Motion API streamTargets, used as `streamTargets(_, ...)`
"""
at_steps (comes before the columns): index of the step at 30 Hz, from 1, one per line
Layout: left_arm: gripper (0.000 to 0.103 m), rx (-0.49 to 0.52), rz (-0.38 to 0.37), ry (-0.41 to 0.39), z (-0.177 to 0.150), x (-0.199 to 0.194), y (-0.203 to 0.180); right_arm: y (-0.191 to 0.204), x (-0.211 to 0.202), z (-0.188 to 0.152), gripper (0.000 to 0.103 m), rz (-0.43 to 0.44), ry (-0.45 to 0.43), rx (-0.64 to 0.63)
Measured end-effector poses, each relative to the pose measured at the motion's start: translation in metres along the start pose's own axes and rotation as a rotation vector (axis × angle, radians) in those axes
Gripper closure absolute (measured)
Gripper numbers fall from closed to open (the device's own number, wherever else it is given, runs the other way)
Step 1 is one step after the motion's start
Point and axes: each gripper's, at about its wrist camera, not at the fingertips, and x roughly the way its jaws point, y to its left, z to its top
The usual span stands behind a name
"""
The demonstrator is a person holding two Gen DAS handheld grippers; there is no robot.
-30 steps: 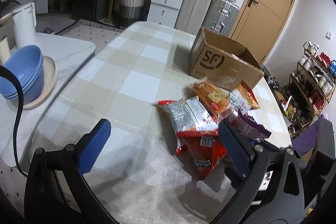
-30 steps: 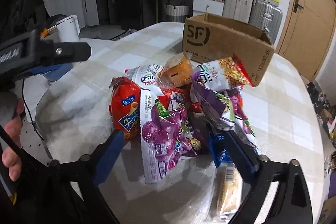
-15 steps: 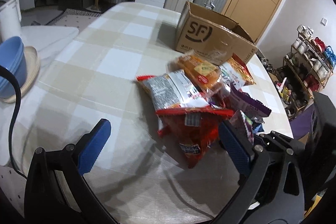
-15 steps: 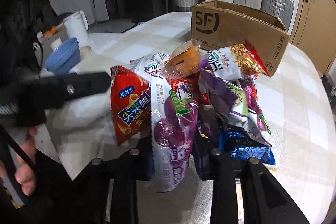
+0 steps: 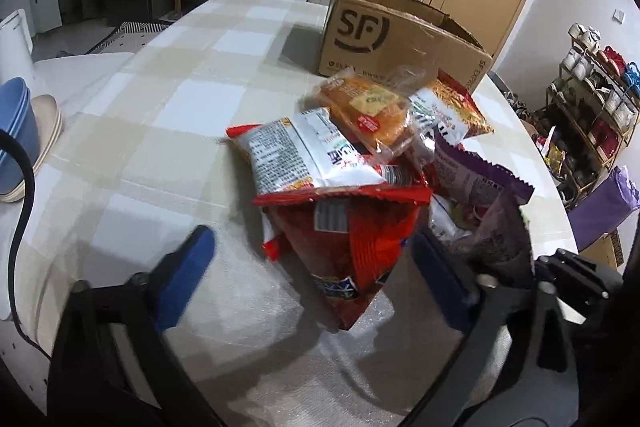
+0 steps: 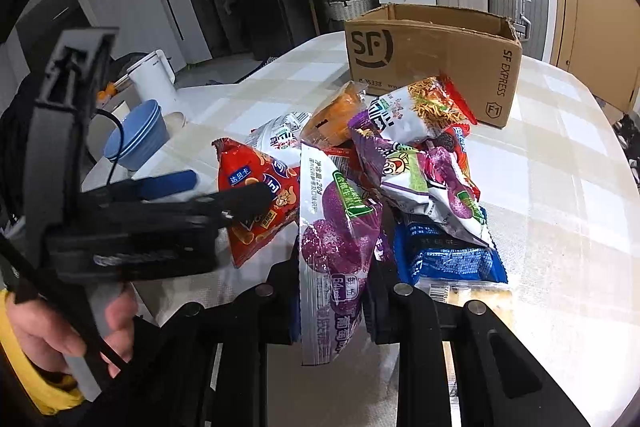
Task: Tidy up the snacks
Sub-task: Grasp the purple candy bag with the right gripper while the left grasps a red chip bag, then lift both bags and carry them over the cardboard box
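Right wrist: right hand-held gripper (image 6: 334, 301) pinches the purple snack packet (image 6: 340, 227) (left hand-held gripper (image 5: 316, 267) gapes wide).

the cardboard box (image 6: 432, 63) bears a large "sf" logo, with "sf express" and "f1" on its side. the purple snack packet (image 6: 336, 251) reads "64".

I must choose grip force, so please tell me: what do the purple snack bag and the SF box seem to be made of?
Purple snack bag, shut in the right claw: thin glossy plastic film, likely foil-lined; it shines and wrinkles. SF box: matte brown corrugated cardboard, judging by its creased flaps and dull surface.
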Motion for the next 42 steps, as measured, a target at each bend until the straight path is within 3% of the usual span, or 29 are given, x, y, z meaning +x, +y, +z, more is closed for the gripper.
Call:
streamTargets(6,0.042,0.012,-0.009,0.004,0.0,0.005,-0.002,-0.003,-0.003,0.0,0.08,0.028,0.0,0.02)
streamTargets(9,0.048,0.029,-0.019,-0.01,-0.001,0.002,-0.004,-0.006,-0.003,0.0,0.08,0.04,-0.002,0.031)
streamTargets(10,0.056,0.03,-0.034,-0.017,-0.001,0.0,-0.004,-0.007,-0.003,0.0,0.08,0.039,-0.002,0.032)
streamTargets(14,0.067,0.042,-0.068,-0.034,-0.001,-0.006,-0.002,-0.009,-0.002,0.001,0.08,0.035,-0.003,0.039)
streamTargets(22,0.069,0.012,-0.139,-0.063,-0.001,-0.024,0.01,-0.011,-0.004,0.001,0.08,0.06,-0.017,0.054)
streamTargets(42,0.069,0.014,-0.161,-0.119,-0.001,-0.061,0.015,-0.006,-0.049,0.007,0.08,0.172,-0.193,0.079)
